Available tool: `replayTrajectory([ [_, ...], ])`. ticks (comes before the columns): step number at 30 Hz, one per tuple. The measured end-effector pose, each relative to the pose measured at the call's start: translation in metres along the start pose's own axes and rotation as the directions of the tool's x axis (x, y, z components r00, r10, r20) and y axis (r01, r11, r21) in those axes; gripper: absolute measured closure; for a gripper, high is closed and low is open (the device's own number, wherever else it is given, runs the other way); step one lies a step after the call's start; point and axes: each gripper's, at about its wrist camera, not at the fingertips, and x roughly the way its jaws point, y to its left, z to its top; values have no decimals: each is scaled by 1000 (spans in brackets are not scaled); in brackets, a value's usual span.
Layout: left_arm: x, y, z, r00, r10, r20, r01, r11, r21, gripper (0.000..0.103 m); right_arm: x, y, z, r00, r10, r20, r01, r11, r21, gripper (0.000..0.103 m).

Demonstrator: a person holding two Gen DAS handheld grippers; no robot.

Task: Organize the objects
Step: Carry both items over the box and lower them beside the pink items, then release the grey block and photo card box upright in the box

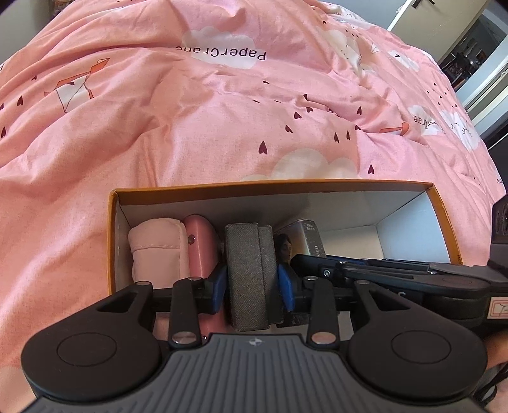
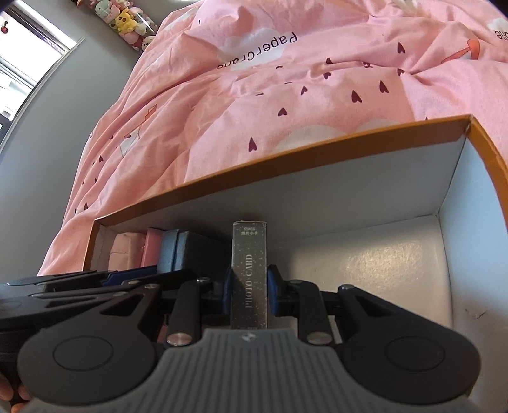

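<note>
An orange cardboard box (image 1: 273,187) with a white inside sits on the pink bed cover; it also shows in the right wrist view (image 2: 285,165). My left gripper (image 1: 252,287) is shut on a grey fabric case (image 1: 249,273) held upright inside the box. Left of it stand a pink case (image 1: 201,244) and a pale pink pouch (image 1: 157,251). My right gripper (image 2: 249,294) is shut on a grey photo card box (image 2: 249,273), held upright inside the box just right of the grey case (image 2: 197,251). The photo card box shows in the left view (image 1: 301,241).
The pink printed bed cover (image 1: 222,120) surrounds the box. The right part of the box floor (image 2: 381,263) is bare white. A grey wall and plush toys (image 2: 127,19) lie at far left in the right wrist view.
</note>
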Motion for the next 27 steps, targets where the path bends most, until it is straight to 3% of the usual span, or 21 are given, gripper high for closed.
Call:
replayTrajectory([
  [5,-11,5,0,999,-46,23,47,999,-22,52,3,3,-1,1000,-1,-7,1,1000,-1,79],
  [12,-36,6,-3,997,-48,69,47,999,19,52,7,14,-2,1000,-10,-12,10,1000,-4,76],
  [22,-42,16,-6,996,-42,83,41,999,15,54,15,28,-1,999,-47,-7,47,999,-10,76],
  [27,-38,18,-10,996,-22,81,21,1000,13,63,9,21,-1,1000,-2,-7,2,1000,25,73],
])
